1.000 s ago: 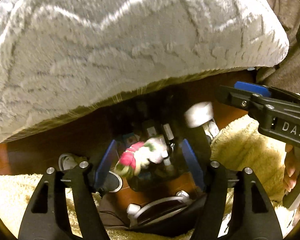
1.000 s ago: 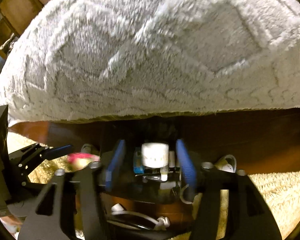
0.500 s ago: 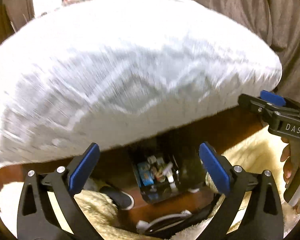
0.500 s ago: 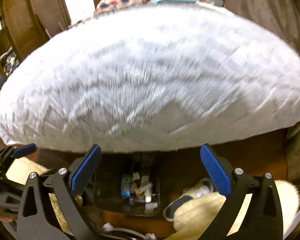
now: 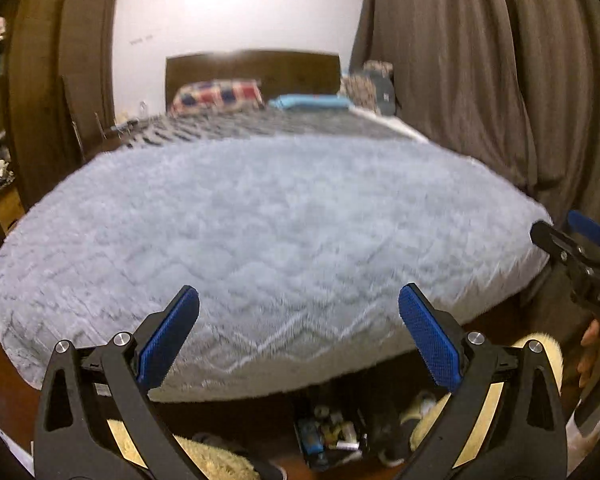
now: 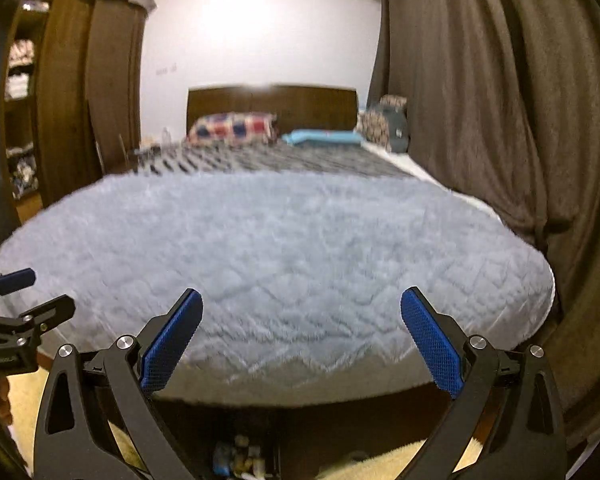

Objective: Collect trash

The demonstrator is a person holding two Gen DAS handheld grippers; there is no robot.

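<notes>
Both sets of tongs are spread wide with nothing in them: left tongs (image 5: 298, 330) and right tongs (image 6: 300, 330) both face the fluffy grey bed (image 5: 284, 216). Down below the left tongs, the dark bin (image 5: 328, 436) sits at the bed's foot with small trash pieces (image 5: 336, 430) inside, a cream rug (image 5: 432, 420) just beside it.

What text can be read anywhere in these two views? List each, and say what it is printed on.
"DAS", cut off by the picture's edge: white letters on the black body of the right gripper, seen in the left wrist view.
Faint small marks on the white wall: too blurred to read.
Items in the dark bin below the bed: too small to read.
</notes>
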